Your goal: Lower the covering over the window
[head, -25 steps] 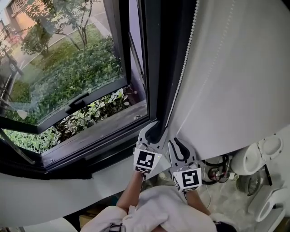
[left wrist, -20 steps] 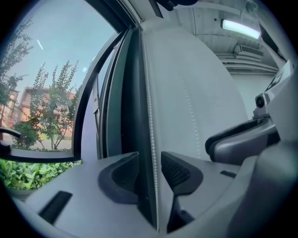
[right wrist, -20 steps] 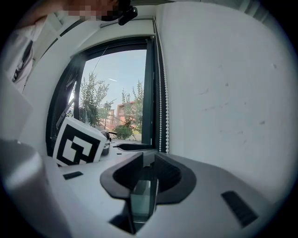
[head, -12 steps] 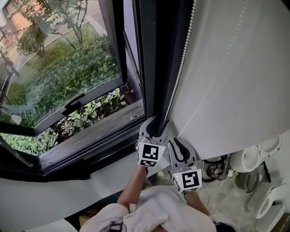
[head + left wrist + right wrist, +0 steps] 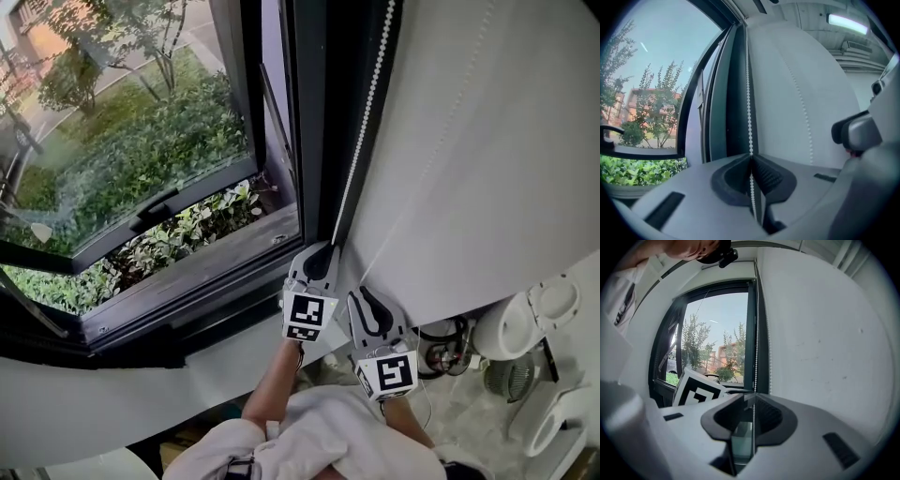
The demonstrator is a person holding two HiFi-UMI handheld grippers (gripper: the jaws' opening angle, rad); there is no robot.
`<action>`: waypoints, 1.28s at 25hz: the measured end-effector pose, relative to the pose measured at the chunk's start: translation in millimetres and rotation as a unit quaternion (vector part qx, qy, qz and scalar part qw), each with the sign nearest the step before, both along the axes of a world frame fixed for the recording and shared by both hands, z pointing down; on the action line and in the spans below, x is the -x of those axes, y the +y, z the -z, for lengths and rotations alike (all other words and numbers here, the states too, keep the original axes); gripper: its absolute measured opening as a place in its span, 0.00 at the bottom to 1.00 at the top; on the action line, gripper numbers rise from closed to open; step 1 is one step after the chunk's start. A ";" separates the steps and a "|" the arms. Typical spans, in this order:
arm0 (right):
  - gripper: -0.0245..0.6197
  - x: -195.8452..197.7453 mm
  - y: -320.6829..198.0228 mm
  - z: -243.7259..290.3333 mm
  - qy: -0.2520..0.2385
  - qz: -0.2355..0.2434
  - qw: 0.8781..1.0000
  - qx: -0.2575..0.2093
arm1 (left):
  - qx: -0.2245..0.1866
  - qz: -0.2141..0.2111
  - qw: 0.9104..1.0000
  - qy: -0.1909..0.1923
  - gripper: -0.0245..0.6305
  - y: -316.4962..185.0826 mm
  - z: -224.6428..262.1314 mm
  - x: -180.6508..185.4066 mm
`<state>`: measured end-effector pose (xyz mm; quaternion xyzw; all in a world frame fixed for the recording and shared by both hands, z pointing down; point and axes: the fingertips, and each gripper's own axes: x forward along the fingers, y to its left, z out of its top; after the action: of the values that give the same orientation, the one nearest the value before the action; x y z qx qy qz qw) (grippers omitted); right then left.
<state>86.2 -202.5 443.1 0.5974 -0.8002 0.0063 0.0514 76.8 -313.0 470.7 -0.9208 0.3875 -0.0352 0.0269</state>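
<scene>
My left gripper [image 5: 751, 157] is closing its jaws onto the bead chain [image 5: 749, 98]; my right gripper [image 5: 753, 398] has jaws slightly apart around it.

We've got the dark-framed window [image 5: 141, 141] totally uncovered, its sash swung open onto the shrubs [image 5: 159, 150], and the white bead chain [image 5: 361, 131] running straight down the frame's right edge, right beside the white wall [image 5: 487, 141].

It was an indoor room by a dark-framed window [image 5: 309, 122] above garden shrubs [image 5: 159, 150]; a ceiling strip light [image 5: 846, 22] suggested an office or workroom.
</scene>
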 end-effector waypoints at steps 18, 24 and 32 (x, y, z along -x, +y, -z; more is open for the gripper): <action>0.15 28.5 -0.7 78.6 0.017 0.077 0.994 -0.077 | 0.032 -0.038 0.999 0.008 0.06 84.8 -9.6 29.7; 0.15 33.7 -7.5 104.8 -0.006 0.092 0.991 -0.096 | 0.035 -0.046 0.998 0.006 0.06 106.0 -11.2 33.7; 0.03 41.2 -7.7 121.7 -0.042 0.110 0.987 -0.108 | 0.035 -0.056 0.998 0.007 0.06 122.0 -10.4 33.6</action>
<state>45.0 -210.2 321.4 0.5068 -0.8586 -0.0608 -0.0469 43.2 -191.0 481.1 -0.9417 0.3338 -0.0413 -0.0063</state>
